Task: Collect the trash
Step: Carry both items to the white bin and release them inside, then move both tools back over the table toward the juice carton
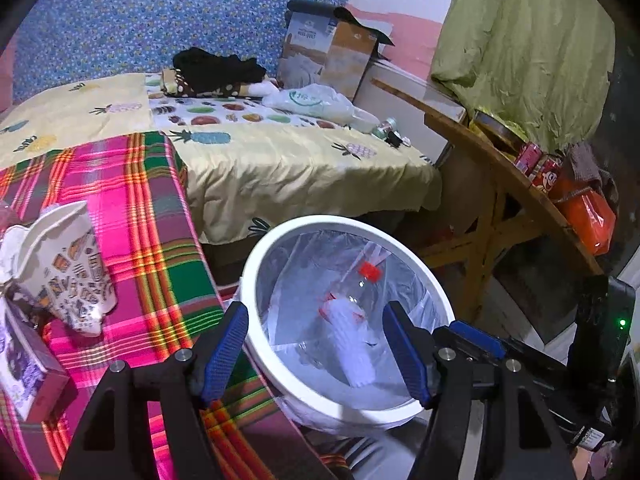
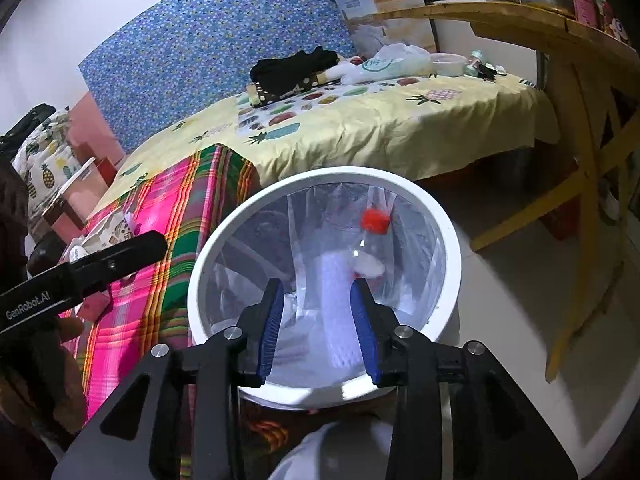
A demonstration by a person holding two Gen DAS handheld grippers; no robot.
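Note:
A white round bin (image 1: 256, 264) with a clear liner stands on the floor beside the plaid-covered bed. Inside it lie a clear bottle with a red cap (image 1: 370, 271) and a white foam net sleeve (image 1: 354, 344). My left gripper (image 1: 314, 346) hangs open over the bin's near left rim, nothing between its blue pads. My right gripper (image 2: 319, 320) is open above the bin (image 2: 200, 272); the foam sleeve (image 2: 338, 300) shows between its jaws but lies down in the liner, beside the red-capped bottle (image 2: 375, 220). A crumpled printed paper carton (image 1: 64, 268) rests on the plaid cloth (image 1: 152, 216).
A purple box (image 1: 24, 372) lies at the cloth's near left. Black clothes (image 1: 218, 66), a plastic bag (image 1: 312, 102) and a cardboard box (image 1: 328, 52) sit on the yellow bedsheet. A wooden table (image 1: 496, 168) with red cans and an orange packet stands right of the bin.

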